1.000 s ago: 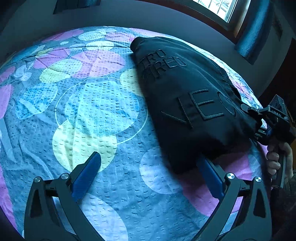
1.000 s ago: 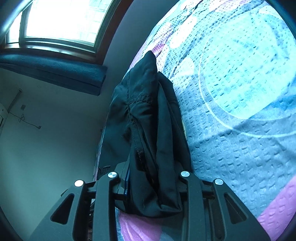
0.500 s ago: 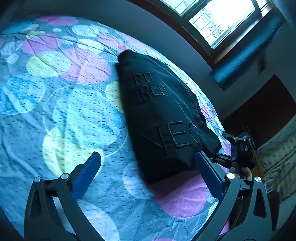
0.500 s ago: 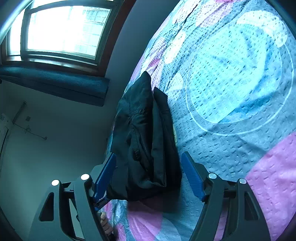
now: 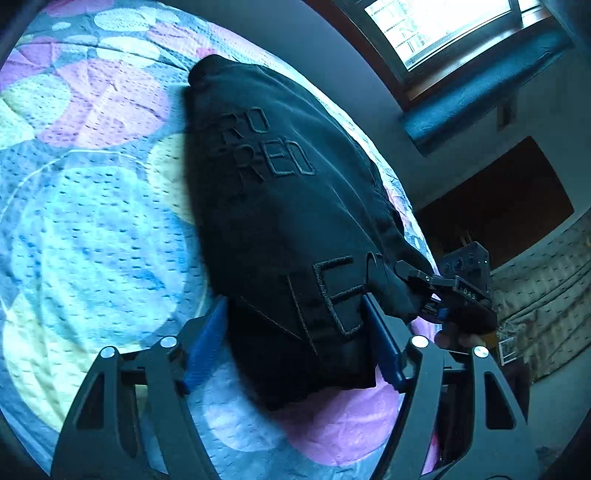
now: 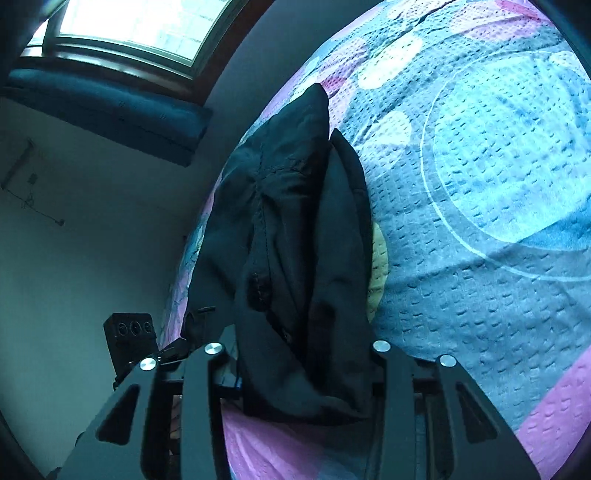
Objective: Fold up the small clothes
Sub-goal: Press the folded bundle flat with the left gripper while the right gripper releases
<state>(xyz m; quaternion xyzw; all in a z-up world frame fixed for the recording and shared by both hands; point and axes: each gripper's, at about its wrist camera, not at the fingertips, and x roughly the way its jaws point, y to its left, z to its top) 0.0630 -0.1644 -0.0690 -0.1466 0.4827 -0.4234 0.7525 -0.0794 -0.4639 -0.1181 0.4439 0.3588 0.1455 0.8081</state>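
A folded black garment (image 5: pixel 288 206) with stitched letters lies on a patterned bedspread (image 5: pixel 92 221). My left gripper (image 5: pixel 293 306) straddles its near end. Its jaws are closing, the blue pads (image 5: pixel 207 332) stand at the cloth's two sides, and the cloth does not look squeezed. My right gripper (image 5: pixel 410 280) bites the garment's right-hand corner. In the right wrist view the bunched garment (image 6: pixel 295 240) fills the gap of the right gripper (image 6: pixel 299 369). Those jaws are closing onto the cloth, and their pads are hidden under it. The left gripper (image 6: pixel 192 321) shows at the lower left there.
The bedspread (image 6: pixel 480 184) stretches wide to one side of the garment. A window (image 5: pixel 443 26) with a dark blue ledge lies beyond the bed's far edge. A dark doorway (image 5: pixel 498 206) is at the right. A hand (image 5: pixel 454 338) holds the right gripper.
The left gripper swung over the garment's near end and its jaws narrowed around it. The right gripper opened half a second ago and has closed on the bunched cloth again.
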